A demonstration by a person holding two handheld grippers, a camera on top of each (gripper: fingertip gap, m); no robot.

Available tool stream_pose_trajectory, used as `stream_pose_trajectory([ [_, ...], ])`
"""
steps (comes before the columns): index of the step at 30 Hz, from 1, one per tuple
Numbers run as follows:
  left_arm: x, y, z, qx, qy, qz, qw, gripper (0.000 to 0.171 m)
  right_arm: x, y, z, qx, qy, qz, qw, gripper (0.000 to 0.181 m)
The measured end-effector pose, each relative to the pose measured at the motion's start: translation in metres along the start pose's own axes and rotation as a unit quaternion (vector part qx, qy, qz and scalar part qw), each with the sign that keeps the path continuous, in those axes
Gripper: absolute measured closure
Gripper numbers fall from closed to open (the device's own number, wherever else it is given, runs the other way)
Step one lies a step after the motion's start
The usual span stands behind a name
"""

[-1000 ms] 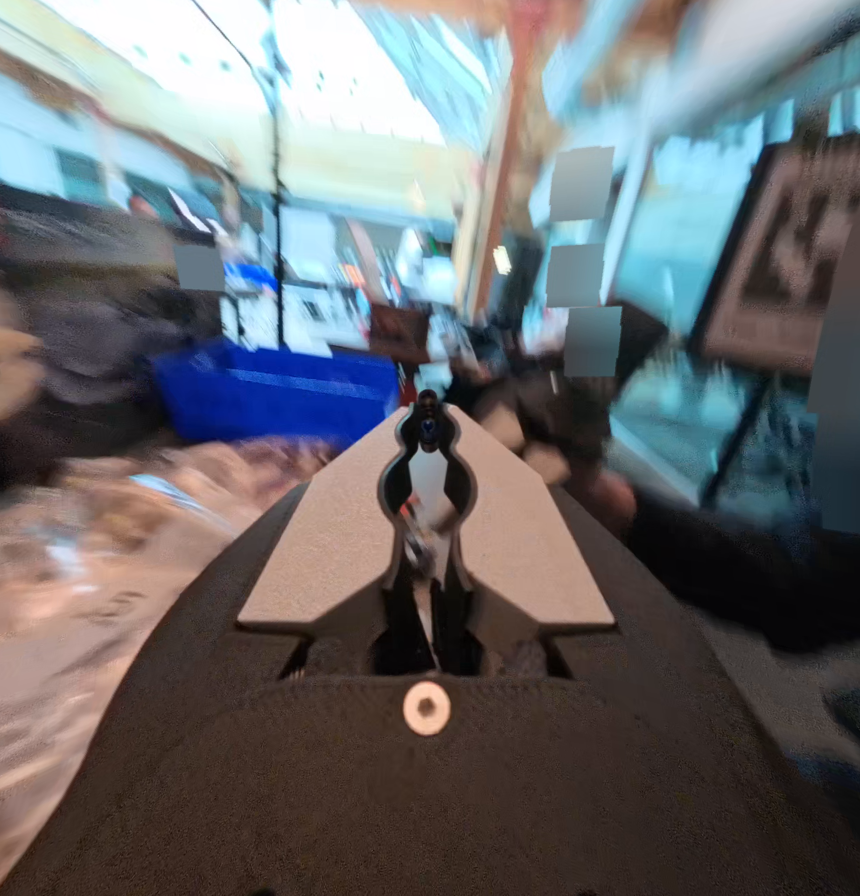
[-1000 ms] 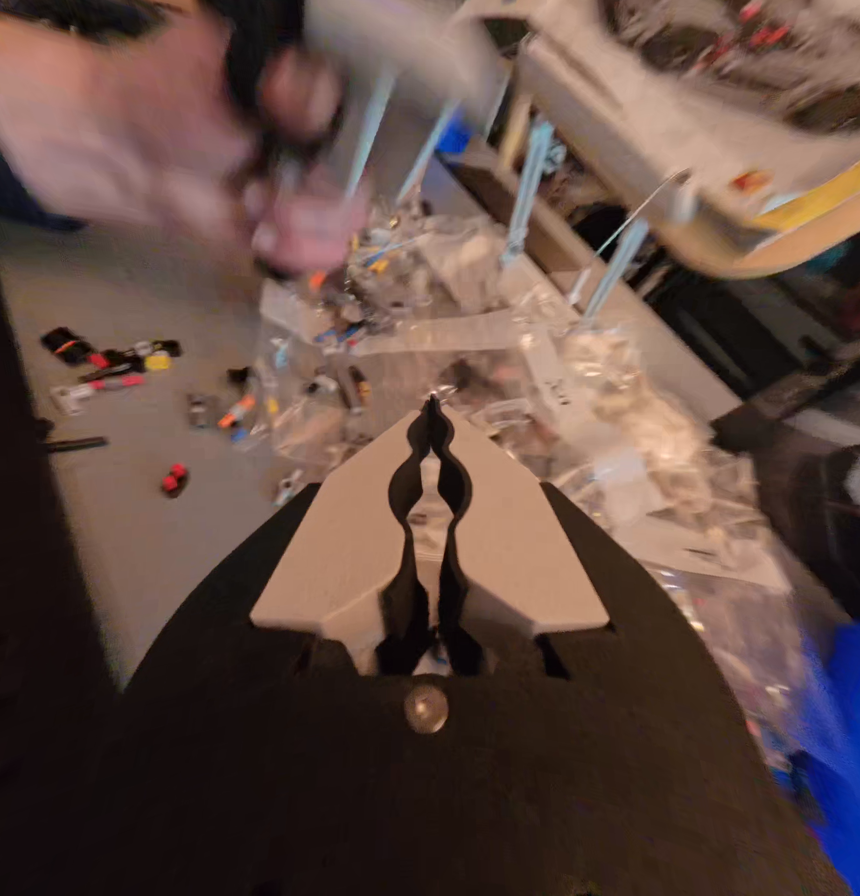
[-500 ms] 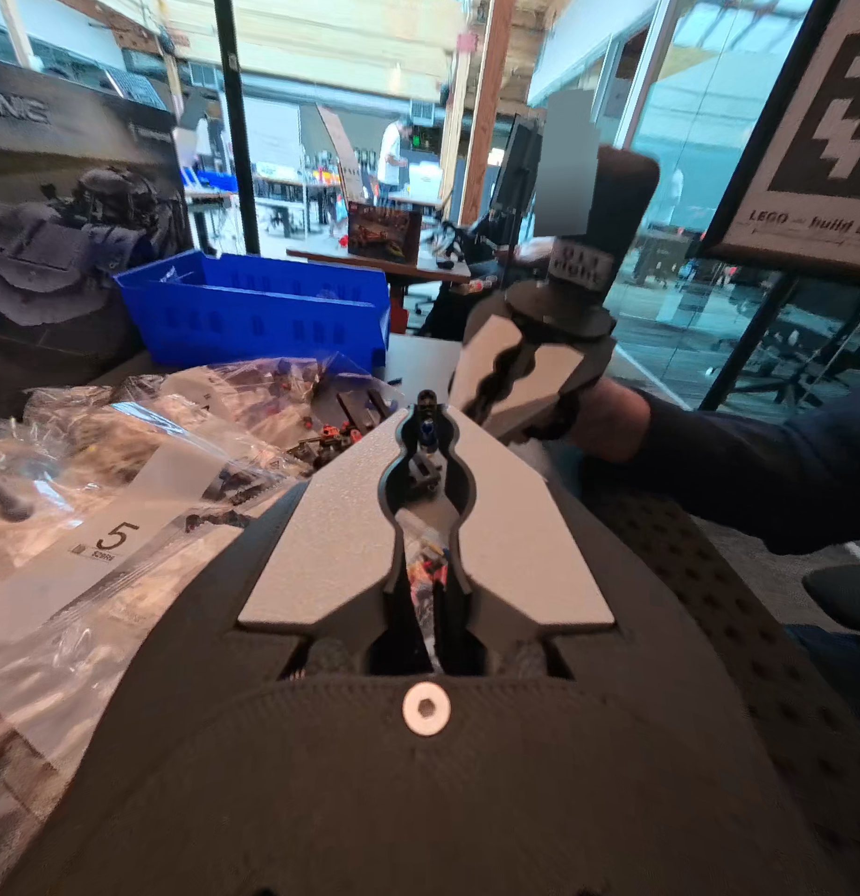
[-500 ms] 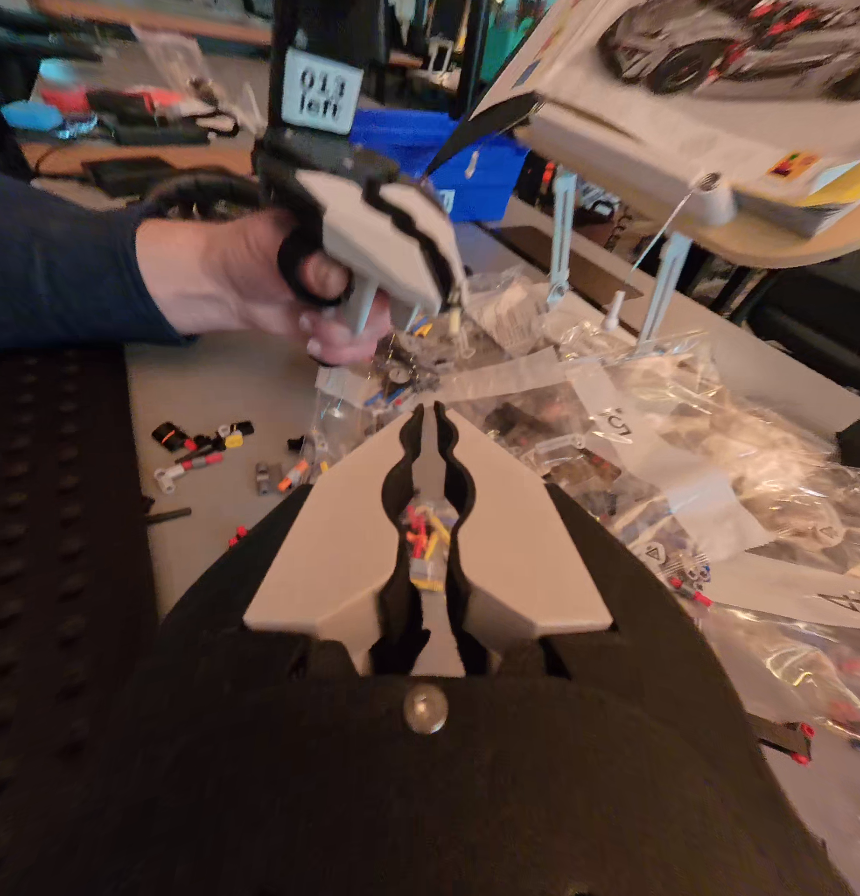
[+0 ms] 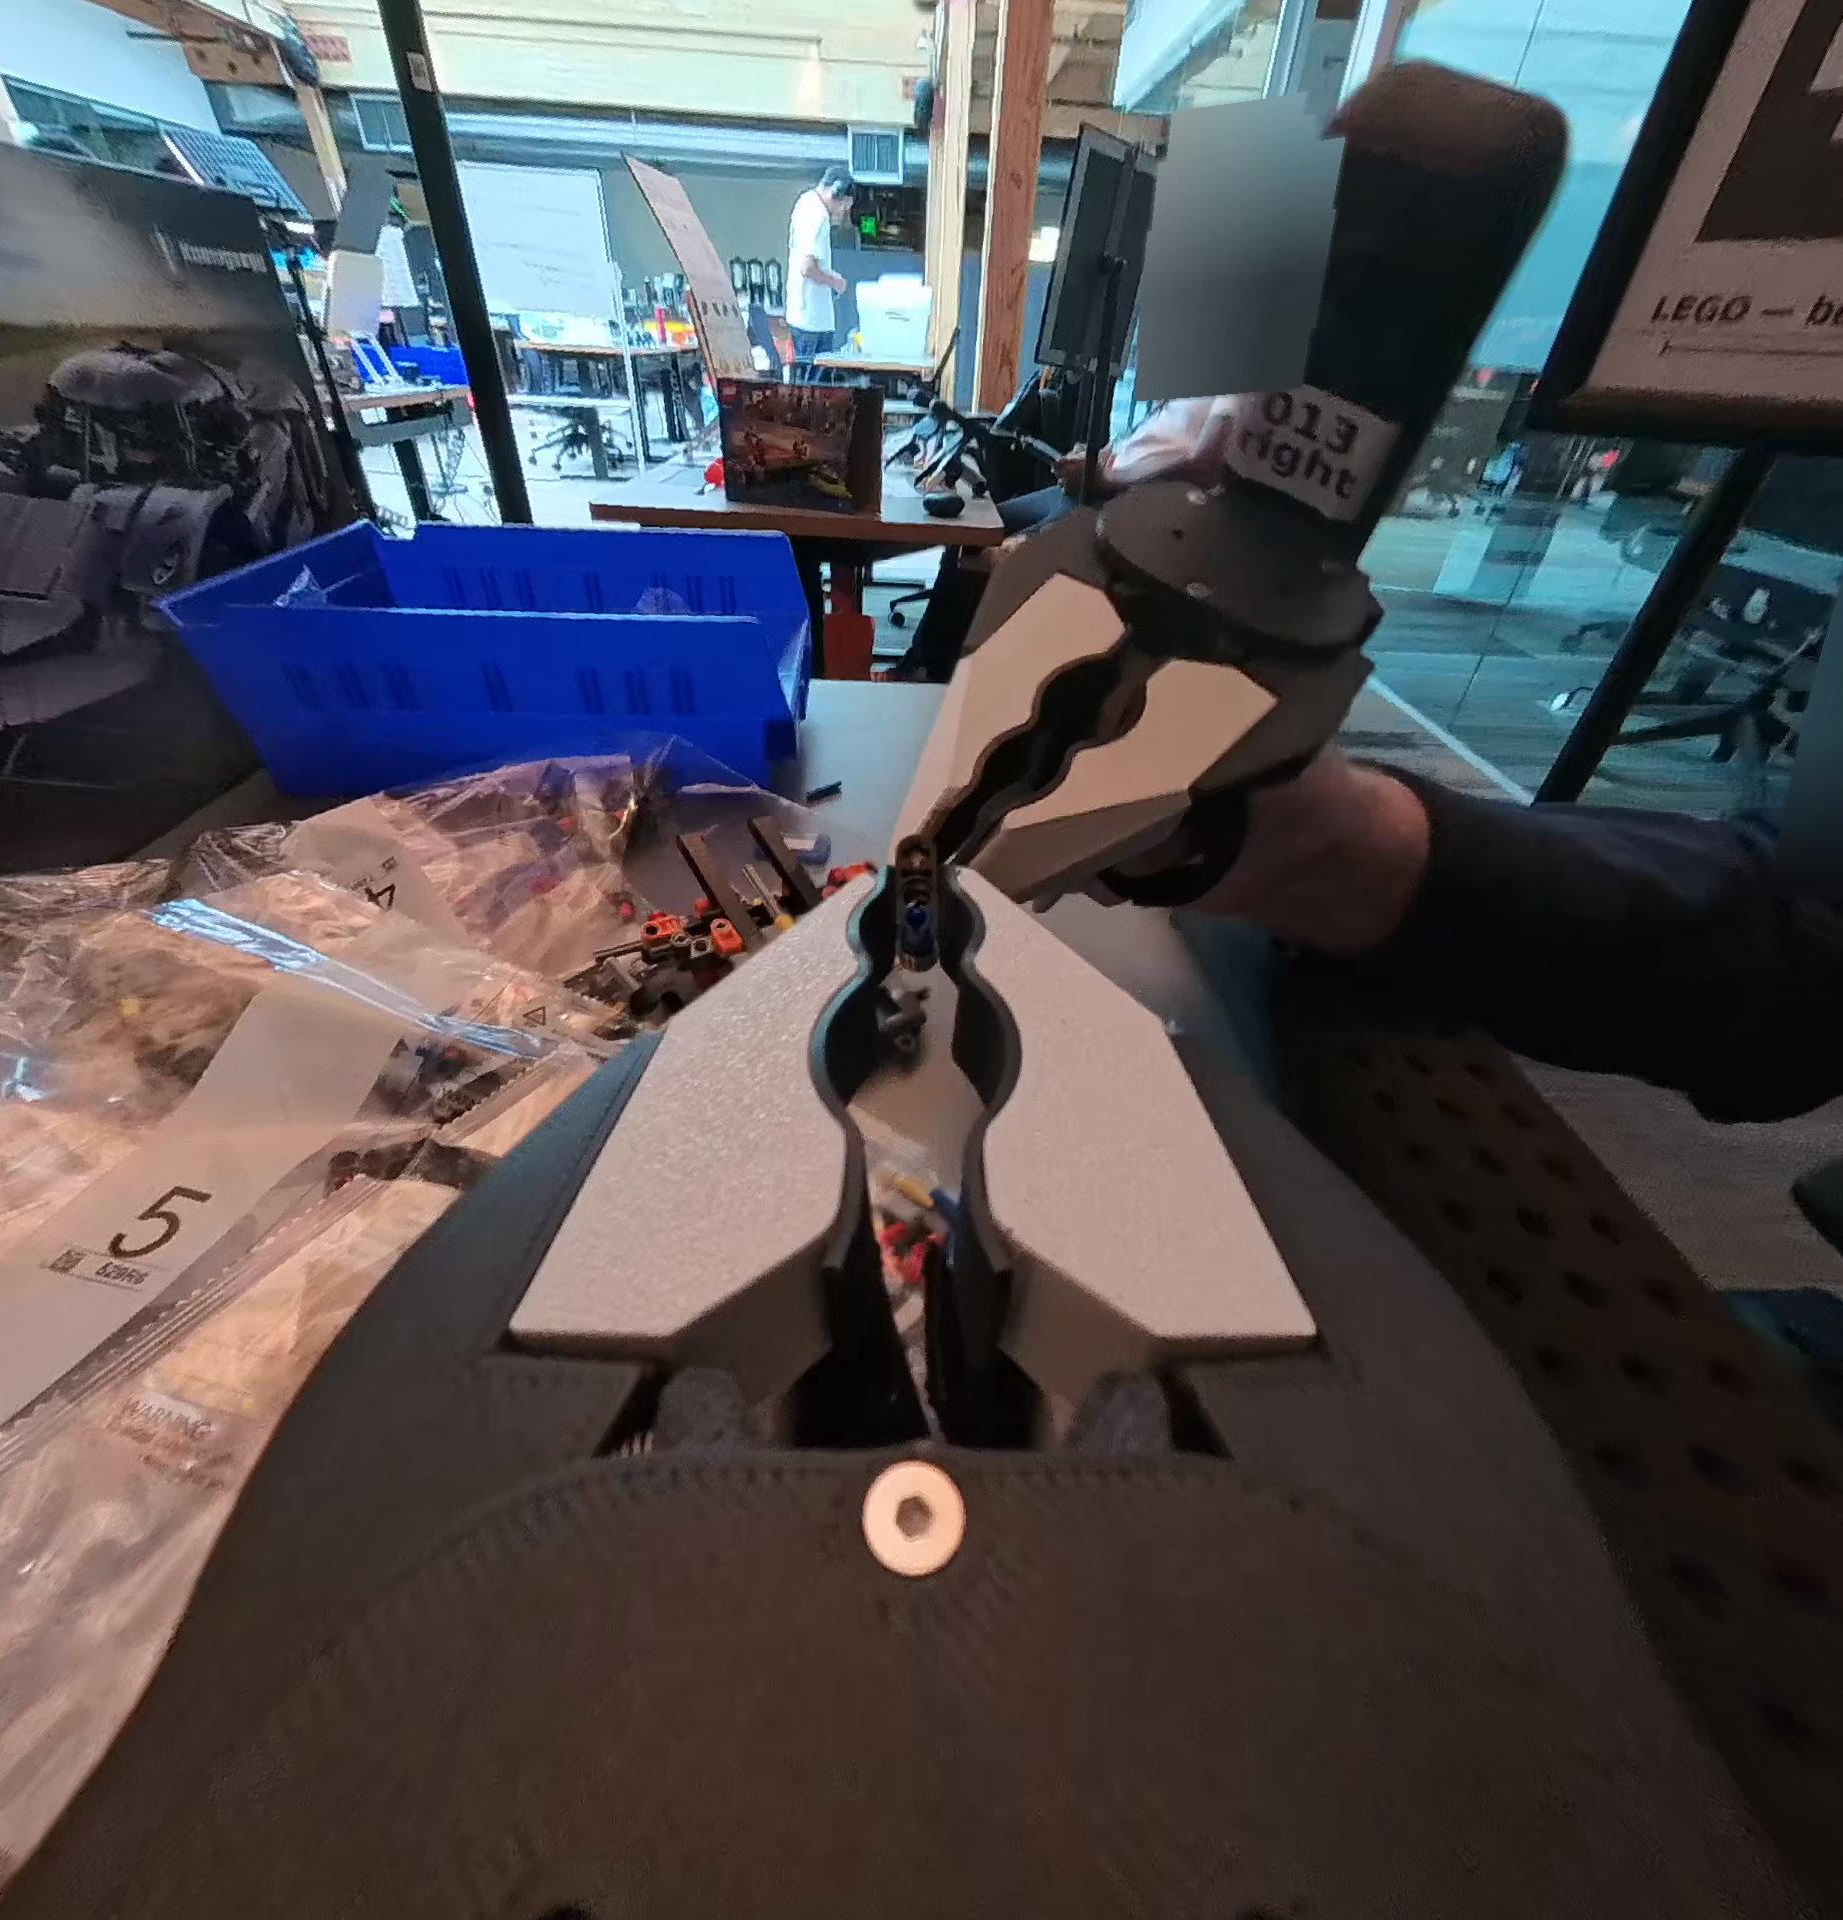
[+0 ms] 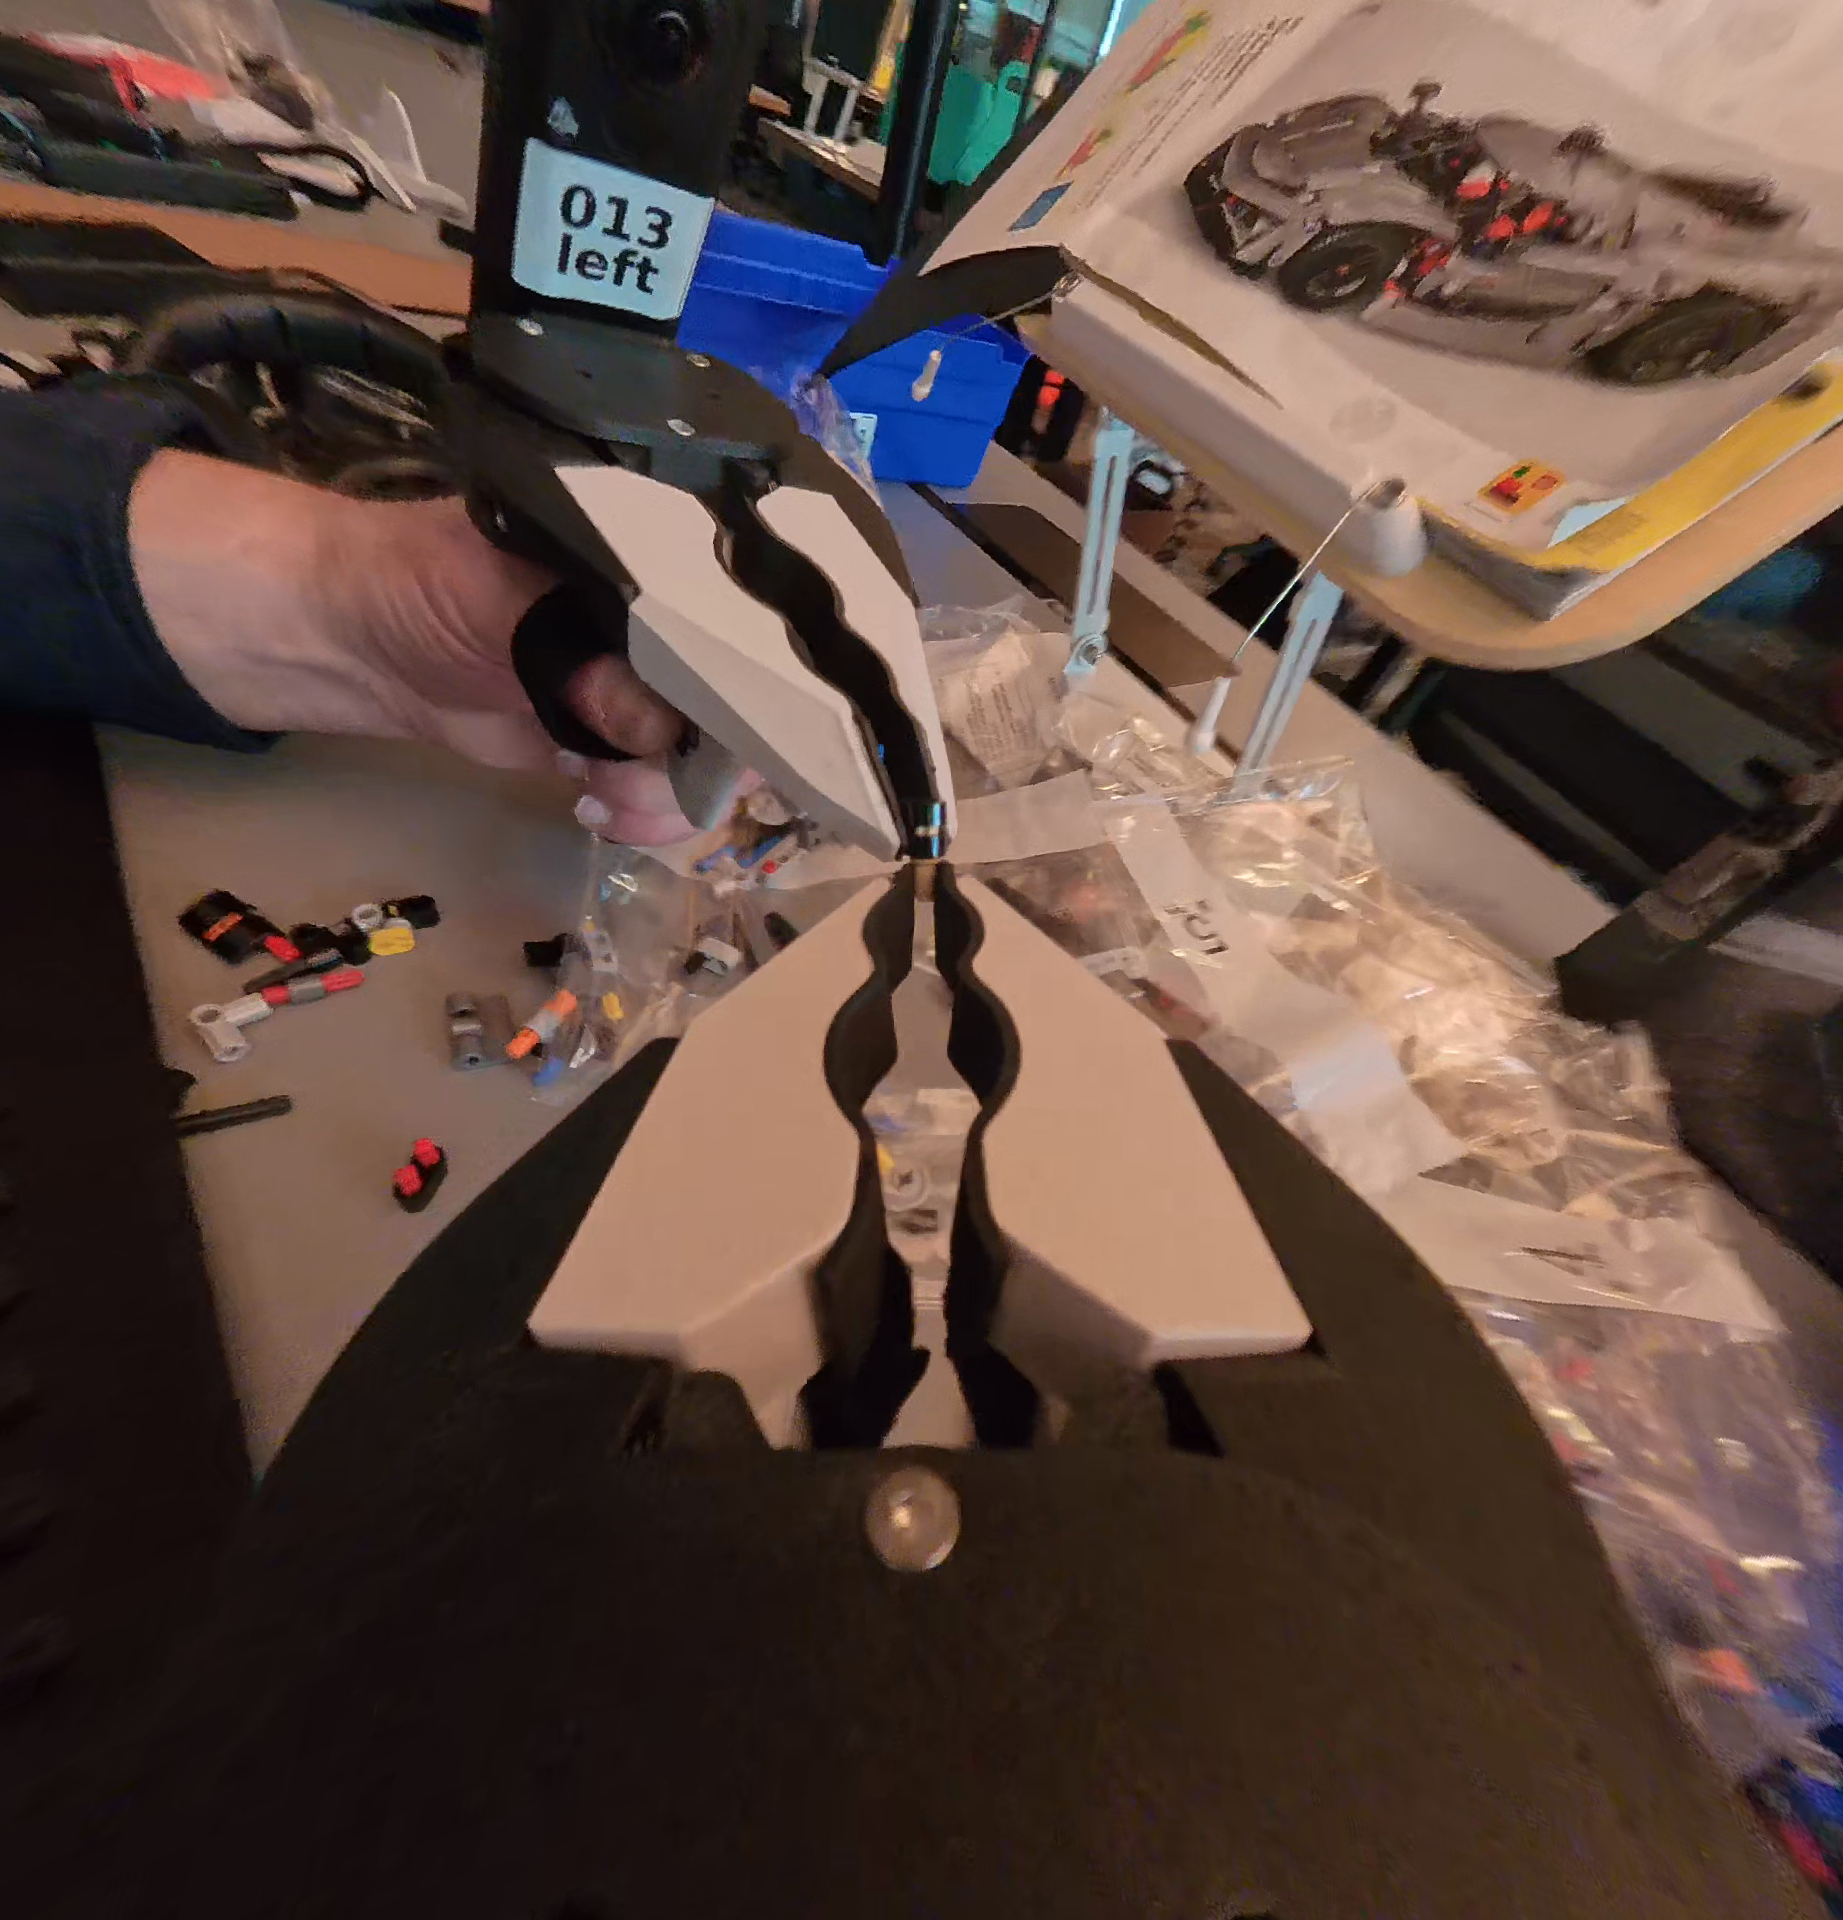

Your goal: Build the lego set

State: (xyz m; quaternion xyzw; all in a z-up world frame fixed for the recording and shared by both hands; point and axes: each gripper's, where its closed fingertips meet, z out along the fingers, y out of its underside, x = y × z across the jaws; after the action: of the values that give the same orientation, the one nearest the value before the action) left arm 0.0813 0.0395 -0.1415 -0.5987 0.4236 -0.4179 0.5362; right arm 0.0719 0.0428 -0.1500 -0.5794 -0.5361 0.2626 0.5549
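**Two grippers meet tip to tip over the parts bags**

Two grippers show. At frame centre of the left wrist view, the left gripper [image 5: 915, 902] has its fingers closed narrowly on one small dark lego piece [image 5: 914, 896] with a blue pin in it. The right gripper [image 6: 922, 891] comes in from the upper right of that view, its tips pressed almost together at the piece's top end; whether they actually grip it is hard to make out.

One blue bin [image 5: 501, 665] sits upper left, behind several clear parts bags [image 5: 273, 1049]. In the right wrist view, about a dozen loose pieces [image 6: 304, 971] lie scattered at left on the grey table [image 6: 304, 831], and one instruction booklet [image 6: 1468, 239] on a stand fills the upper right. The bags' contents are blurred, and the black studded mat [image 5: 1582, 1299] is cut off at the frame edge.
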Motion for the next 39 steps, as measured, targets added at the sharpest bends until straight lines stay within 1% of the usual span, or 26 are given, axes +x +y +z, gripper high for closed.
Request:
stream_pose_trajectory([
  [2,0.000,-0.002,0.000,0.001,-0.008,0.003,1.000,0.166,0.000,0.000,-0.001,-0.014,0.021,-0.032,0.999,0.180],
  [4,0.001,-0.009,-0.002,0.024,-0.002,-0.022,0.999,0.167,-0.003,-0.003,-0.003,-0.009,0.015,-0.032,0.999,0.180],
  [5,-0.011,-0.020,-0.008,0.056,-0.038,-0.036,0.997,0.166,-0.009,0.007,0.000,-0.039,0.005,-0.052,0.998,0.180],
  [6,-0.032,-0.044,-0.032,0.128,-0.056,-0.085,0.987,0.166,-0.016,0.019,0.004,-0.066,-0.003,-0.071,0.995,0.180],
  [7,-0.050,-0.064,-0.063,0.187,-0.066,-0.110,0.974,0.168,-0.022,0.017,0.006,-0.062,-0.009,-0.075,0.995,0.180],
  [8,-0.054,-0.063,-0.076,0.169,-0.075,-0.089,0.979,0.167,-0.019,0.007,0.004,-0.040,-0.007,-0.066,0.997,0.180],
  [9,-0.046,-0.055,-0.075,0.141,-0.062,-0.078,0.985,0.167,-0.014,0.002,0.003,-0.025,-0.017,-0.043,0.999,0.181],
  [10,-0.039,-0.053,-0.069,0.143,-0.051,-0.082,0.985,0.167,-0.010,0.002,0.003,-0.023,-0.024,-0.029,0.999,0.180],
  [11,-0.032,-0.049,-0.057,0.127,-0.035,-0.078,0.988,0.167,-0.008,0.003,0.004,-0.024,-0.021,-0.025,0.999,0.180],
  [12,-0.025,-0.040,-0.044,0.091,-0.018,-0.062,0.994,0.167,-0.010,0.004,0.004,-0.023,-0.023,-0.023,0.999,0.180],
  [13,-0.023,-0.031,-0.036,0.063,-0.017,-0.045,0.997,0.167,-0.011,0.009,0.003,-0.025,-0.028,-0.013,0.999,0.180],
  [15,-0.017,-0.024,-0.029,0.051,0.003,-0.050,0.997,0.167,-0.006,0.013,0.000,-0.027,-0.024,0.004,0.999,0.180],
  [16,-0.013,-0.017,-0.026,0.032,0.014,-0.052,0.998,0.167,-0.005,0.011,-0.001,-0.020,-0.028,0.014,0.999,0.180],
  [18,-0.013,0.001,-0.021,-0.015,0.001,-0.020,1.000,0.167,-0.006,0.010,0.001,-0.016,-0.035,0.020,0.999,0.180],
  [20,-0.009,0.011,-0.016,-0.046,0.003,-0.008,0.999,0.165,-0.010,0.011,0.003,-0.017,-0.041,0.017,0.999,0.180],
  [22,-0.005,0.017,-0.010,-0.060,0.009,-0.003,0.998,0.158,-0.011,0.013,0.004,-0.021,-0.045,0.015,0.999,0.180],
  [24,-0.005,0.019,-0.008,-0.064,0.007,0.001,0.998,0.161,-0.011,0.014,0.004,-0.024,-0.045,0.015,0.999,0.180],
  [28,-0.006,0.021,-0.010,-0.070,0.009,-0.004,0.997,0.157,-0.011,0.016,0.005,-0.026,-0.051,0.021,0.998,0.180],
  [30,-0.001,0.022,-0.008,-0.072,0.021,-0.006,0.997,0.153,-0.012,0.017,0.006,-0.029,-0.055,0.022,0.998,0.180],
  [32,0.000,0.030,-0.005,-0.095,0.019,0.005,0.995,0.151,-0.013,0.016,0.006,-0.027,-0.056,0.022,0.998,0.180],
  [33,0.003,0.034,-0.003,-0.104,0.024,0.008,0.994,0.153,-0.014,0.014,0.006,-0.022,-0.058,0.021,0.998,0.180],
  [34,0.006,0.035,-0.002,-0.107,0.028,0.019,0.994,0.165,-0.014,0.014,0.005,-0.022,-0.057,0.019,0.998,0.180],
  [35,0.005,0.035,-0.001,-0.108,0.021,0.031,0.993,0.167,-0.013,0.015,0.005,-0.023,-0.054,0.018,0.998,0.180],
  [37,0.006,0.030,-0.001,-0.094,0.026,0.020,0.995,0.166,-0.013,0.012,0.004,-0.018,-0.053,0.017,0.998,0.180],
  [39,0.006,0.033,0.000,-0.097,0.024,0.022,0.995,0.166,-0.013,0.015,0.004,-0.026,-0.053,0.014,0.998,0.180],
])
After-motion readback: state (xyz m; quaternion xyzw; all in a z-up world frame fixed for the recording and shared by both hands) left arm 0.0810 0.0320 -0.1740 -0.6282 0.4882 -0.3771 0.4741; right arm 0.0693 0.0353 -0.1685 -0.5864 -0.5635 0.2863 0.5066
